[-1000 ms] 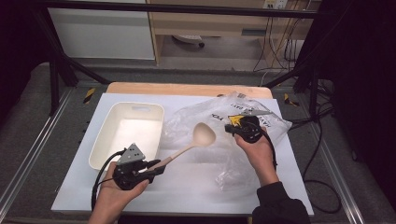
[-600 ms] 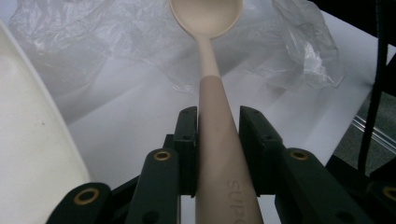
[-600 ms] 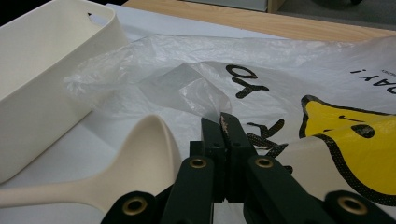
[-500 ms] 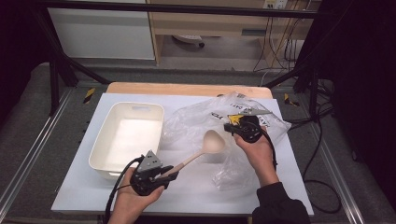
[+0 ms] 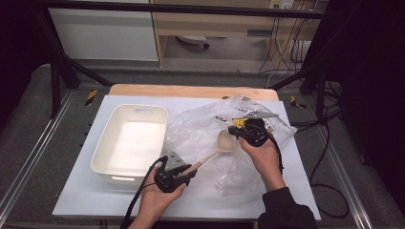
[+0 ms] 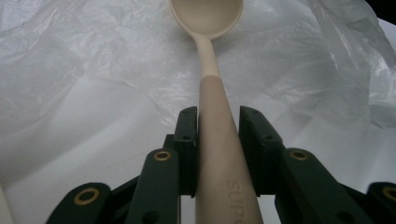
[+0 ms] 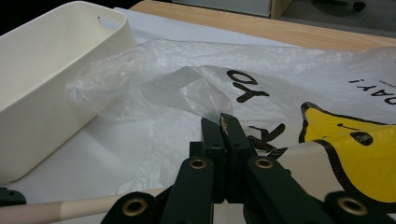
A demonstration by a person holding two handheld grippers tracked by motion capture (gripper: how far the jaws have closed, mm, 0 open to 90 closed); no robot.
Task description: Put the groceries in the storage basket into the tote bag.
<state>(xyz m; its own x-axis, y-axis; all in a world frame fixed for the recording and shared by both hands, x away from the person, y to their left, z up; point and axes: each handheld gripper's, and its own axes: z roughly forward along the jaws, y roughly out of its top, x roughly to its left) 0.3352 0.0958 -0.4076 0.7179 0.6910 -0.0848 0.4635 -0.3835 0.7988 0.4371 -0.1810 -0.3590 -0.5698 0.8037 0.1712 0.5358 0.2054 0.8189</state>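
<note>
Two jaws of your left gripper (image 6: 217,140) clamp the beige spoon (image 6: 211,74) by its handle, its bowl out ahead over the clear plastic bag (image 5: 224,138). Your right gripper (image 7: 223,128) has its jaws pinched tight on a fold of that bag, right of the white bin (image 5: 114,157).

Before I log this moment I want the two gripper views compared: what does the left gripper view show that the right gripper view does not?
Left gripper view alone: the spoon's bowl, and the left gripper shut on the spoon. Right gripper view alone: the white bin, the bag's yellow print, the wooden table edge, and the right gripper pinching the plastic bag. Both: the bag and the spoon's handle.
</note>
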